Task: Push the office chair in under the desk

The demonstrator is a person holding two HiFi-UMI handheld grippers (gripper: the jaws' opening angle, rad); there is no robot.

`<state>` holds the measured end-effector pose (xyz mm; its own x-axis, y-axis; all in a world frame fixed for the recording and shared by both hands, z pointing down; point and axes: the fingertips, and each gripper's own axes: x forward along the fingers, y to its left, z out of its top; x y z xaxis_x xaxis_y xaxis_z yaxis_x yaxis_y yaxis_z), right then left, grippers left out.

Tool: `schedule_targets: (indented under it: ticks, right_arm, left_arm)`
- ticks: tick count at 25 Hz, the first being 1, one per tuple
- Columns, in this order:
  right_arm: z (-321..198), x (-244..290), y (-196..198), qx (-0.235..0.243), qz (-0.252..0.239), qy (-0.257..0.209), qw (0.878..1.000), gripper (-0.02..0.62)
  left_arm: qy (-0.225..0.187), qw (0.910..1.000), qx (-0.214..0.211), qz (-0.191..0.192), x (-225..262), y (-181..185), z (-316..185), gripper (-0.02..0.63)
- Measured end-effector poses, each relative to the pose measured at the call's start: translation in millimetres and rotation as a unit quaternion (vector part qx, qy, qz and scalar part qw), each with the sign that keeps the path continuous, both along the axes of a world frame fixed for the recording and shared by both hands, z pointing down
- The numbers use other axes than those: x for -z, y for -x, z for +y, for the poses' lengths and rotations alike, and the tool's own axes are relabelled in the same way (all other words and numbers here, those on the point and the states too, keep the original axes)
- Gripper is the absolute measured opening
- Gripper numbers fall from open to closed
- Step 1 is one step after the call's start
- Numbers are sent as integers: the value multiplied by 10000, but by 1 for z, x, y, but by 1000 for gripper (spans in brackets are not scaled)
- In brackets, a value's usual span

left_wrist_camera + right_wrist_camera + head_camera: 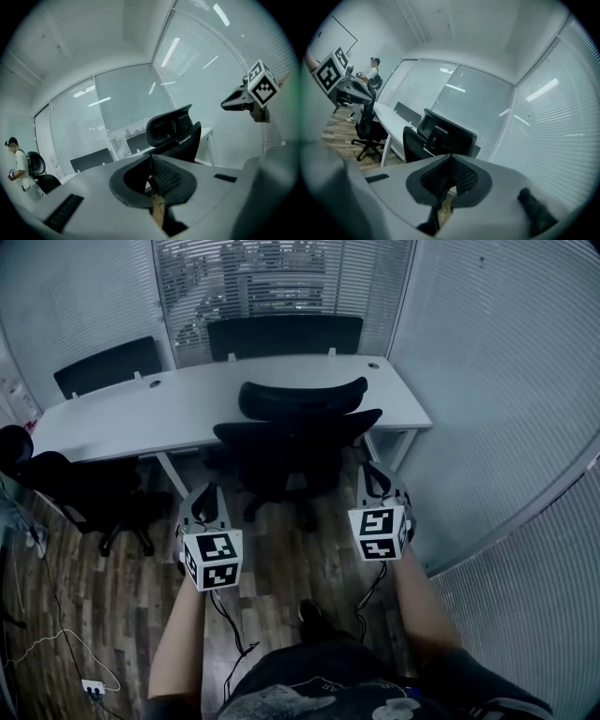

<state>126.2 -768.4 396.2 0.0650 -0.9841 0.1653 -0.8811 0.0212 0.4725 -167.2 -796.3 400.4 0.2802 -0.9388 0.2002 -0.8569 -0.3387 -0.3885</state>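
Head view: black mesh office chair [295, 442] tucked against white surface [178, 407]; left claw [204, 502] and right claw [375, 480] both closed, empty, clear of it, so push looks done.

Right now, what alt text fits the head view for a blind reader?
A black office chair stands at the near edge of a white desk. Nearer the camera, a person holds the left gripper and right gripper, both shut and empty.

Left forearm [178, 638] and right forearm [424, 607] reach up from the lower frame. Left gripper [204, 493] and right gripper [375, 476] sit mid-frame, jaws pressed together, empty.
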Motion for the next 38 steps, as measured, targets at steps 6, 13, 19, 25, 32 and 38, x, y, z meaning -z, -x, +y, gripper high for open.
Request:
schedule_targets:
  ticks: [6, 13, 19, 25, 32, 38]
  right_arm:
    - [71, -12, 29, 25, -274, 280, 9992, 21]
    - [135, -20, 42, 7, -260, 389, 9989, 21]
    - [156, -12, 37, 84, -346, 365, 9987, 21]
    - [173, 0, 32, 416, -428, 351, 9976, 21]
    - [209, 5, 12, 795, -393, 365, 9954, 21]
    - [250, 8, -4, 972, -475, 382, 9934, 21]
  left_arm:
    - [68, 9984, -207, 515, -2, 10, 59, 14]
    - [279, 9947, -530, 838, -15, 0, 106, 14]
    - [241, 9950, -662, 703, -9, -18, 133, 14]
    - [322, 9952, -490, 779, -2, -39, 160, 12]
    - [353, 9964, -181, 750, 0, -57, 208, 12]
    - [364, 9964, -15, 760, 3, -77, 261, 12]
